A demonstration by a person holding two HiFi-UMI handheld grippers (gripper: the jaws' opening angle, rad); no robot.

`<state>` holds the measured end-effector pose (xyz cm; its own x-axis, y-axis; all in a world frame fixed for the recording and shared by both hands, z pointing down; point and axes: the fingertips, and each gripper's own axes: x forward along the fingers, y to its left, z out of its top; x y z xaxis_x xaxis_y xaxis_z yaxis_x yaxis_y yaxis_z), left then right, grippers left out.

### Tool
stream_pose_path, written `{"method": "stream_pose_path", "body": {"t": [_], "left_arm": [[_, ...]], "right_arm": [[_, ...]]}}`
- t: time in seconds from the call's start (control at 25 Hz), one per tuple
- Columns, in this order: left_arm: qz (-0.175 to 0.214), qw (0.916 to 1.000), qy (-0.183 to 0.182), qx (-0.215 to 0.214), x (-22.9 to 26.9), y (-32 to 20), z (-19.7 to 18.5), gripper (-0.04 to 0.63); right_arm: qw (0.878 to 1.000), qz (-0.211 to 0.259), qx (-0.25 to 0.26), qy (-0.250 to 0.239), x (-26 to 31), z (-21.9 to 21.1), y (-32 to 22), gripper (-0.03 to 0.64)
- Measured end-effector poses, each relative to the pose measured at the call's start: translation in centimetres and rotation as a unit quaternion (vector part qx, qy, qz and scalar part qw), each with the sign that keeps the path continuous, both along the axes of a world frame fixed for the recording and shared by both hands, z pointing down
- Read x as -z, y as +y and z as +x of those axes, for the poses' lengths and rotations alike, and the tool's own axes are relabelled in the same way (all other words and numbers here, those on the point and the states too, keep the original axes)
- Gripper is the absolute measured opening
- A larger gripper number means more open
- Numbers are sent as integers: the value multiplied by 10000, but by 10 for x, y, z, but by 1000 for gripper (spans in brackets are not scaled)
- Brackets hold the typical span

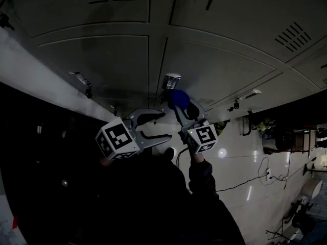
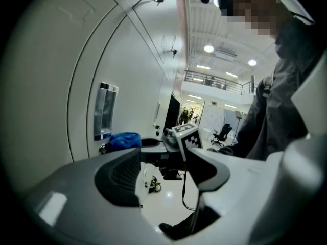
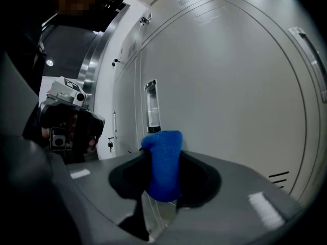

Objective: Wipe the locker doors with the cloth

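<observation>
Pale grey locker doors point(image 1: 102, 60) fill the top of the head view. My right gripper point(image 1: 180, 102) is shut on a blue cloth point(image 1: 179, 97) and holds it at the door just below a metal recessed handle point(image 1: 171, 79). In the right gripper view the cloth point(image 3: 162, 165) stands pinched between the jaws, in front of the door point(image 3: 230, 86) and its handle point(image 3: 152, 106). My left gripper point(image 1: 164, 125) hangs open and empty beside it, to the left. The left gripper view shows the cloth point(image 2: 122, 139) by the handle point(image 2: 104, 111), and whether it touches the door is unclear.
Keys hang in locks on nearby doors point(image 1: 236, 105) point(image 3: 111, 145). Vent slots point(image 1: 294, 34) mark the upper doors. A black cable point(image 1: 245, 180) trails over the shiny white floor. An office chair point(image 2: 222, 132) stands far off in the hall.
</observation>
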<state>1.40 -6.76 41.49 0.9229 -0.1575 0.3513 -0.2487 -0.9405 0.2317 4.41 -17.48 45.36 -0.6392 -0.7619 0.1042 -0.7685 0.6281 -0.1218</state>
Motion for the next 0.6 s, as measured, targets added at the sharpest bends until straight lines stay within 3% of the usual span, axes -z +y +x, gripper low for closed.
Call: {"method": "stream_pose_path", "body": {"t": [0.6], "left_arm": [[25,9996,44,-285,3,-2,71,264]], "right_arm": [[9978,-61,-655,71,-1,104,2,127]]}}
